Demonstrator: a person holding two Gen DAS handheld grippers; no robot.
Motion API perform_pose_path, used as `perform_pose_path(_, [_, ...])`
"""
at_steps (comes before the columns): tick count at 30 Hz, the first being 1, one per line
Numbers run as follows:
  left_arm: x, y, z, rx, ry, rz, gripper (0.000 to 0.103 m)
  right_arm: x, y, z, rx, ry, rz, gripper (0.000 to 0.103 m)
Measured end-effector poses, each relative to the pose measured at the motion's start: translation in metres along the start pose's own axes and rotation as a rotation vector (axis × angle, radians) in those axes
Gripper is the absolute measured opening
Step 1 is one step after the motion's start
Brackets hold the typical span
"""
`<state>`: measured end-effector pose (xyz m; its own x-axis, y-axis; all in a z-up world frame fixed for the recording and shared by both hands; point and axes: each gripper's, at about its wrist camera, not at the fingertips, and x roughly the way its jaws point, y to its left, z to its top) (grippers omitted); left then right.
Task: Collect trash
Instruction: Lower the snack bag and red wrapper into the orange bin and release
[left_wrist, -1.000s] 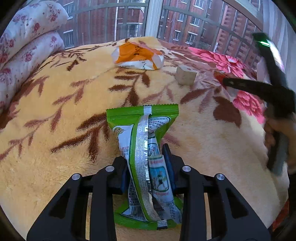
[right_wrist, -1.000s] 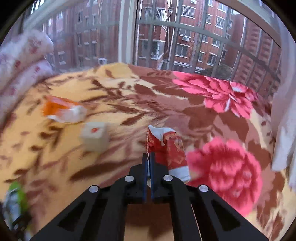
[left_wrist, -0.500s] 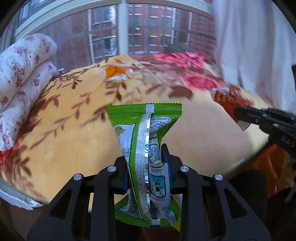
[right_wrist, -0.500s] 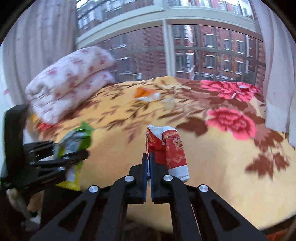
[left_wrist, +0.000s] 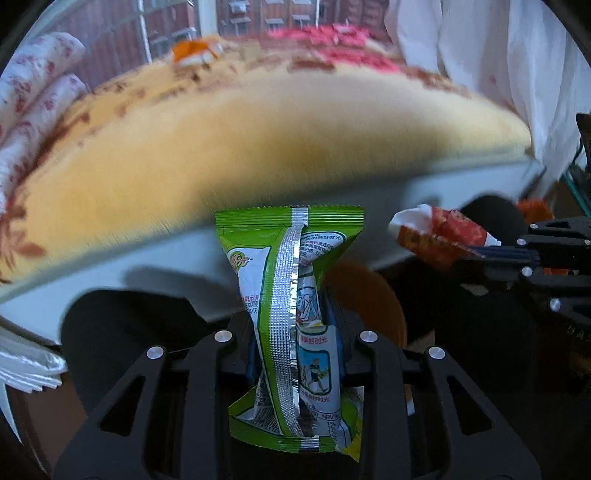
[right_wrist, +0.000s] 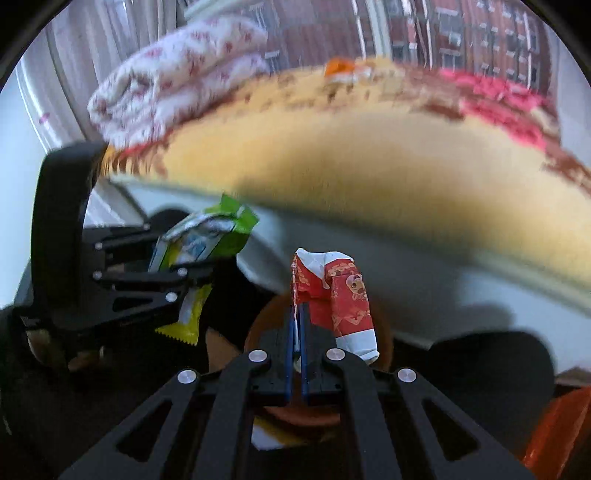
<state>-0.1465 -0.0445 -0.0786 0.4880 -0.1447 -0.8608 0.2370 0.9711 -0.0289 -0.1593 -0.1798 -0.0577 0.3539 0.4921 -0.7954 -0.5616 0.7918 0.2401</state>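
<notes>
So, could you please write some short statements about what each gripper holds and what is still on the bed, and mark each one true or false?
1. The left gripper is shut on the green wrapper. True.
2. The right gripper is open and holds nothing. False: it is shut on the red wrapper.
3. An orange wrapper lies on the bed, far from both grippers. True.
4. Both grippers are above the middle of the yellow blanket. False: they are off the edge of the bed, over a dark area with a brown round thing below.
5. The folded flowered quilt lies at the right end of the bed. False: in both views it is at the left.
</notes>
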Motion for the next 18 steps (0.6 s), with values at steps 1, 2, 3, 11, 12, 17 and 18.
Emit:
perform_pose_path(1, [0.006,-0.001,-0.003,0.000,0.023,-0.005,0.028,0.007,0.001,-0.006,-0.002,0.026,0.006,0.003])
perform_pose_path(2, [0.015,0.001,-0.007,-0.008,0.055,-0.012,0.028,0.013,0.000,-0.009,-0.006,0.046,0.007,0.003])
perform_pose_path(3, [0.023,0.002,-0.009,-0.014,0.089,-0.022,0.028,0.017,0.001,-0.011,-0.007,0.057,0.004,0.003])
perform_pose_path(11, [0.074,0.009,-0.018,-0.031,0.292,-0.005,0.063,0.055,-0.017,-0.018,0.052,0.191,0.002,0.040])
perform_pose_path(12, [0.077,0.010,-0.018,-0.032,0.303,-0.003,0.070,0.057,-0.019,-0.018,0.059,0.195,-0.005,0.047])
perform_pose_path(17, [0.079,0.014,-0.022,-0.046,0.311,-0.013,0.070,0.055,-0.030,-0.018,0.092,0.192,-0.018,0.047])
perform_pose_path(18, [0.079,0.016,-0.021,-0.047,0.311,-0.012,0.070,0.053,-0.032,-0.018,0.097,0.188,-0.023,0.047])
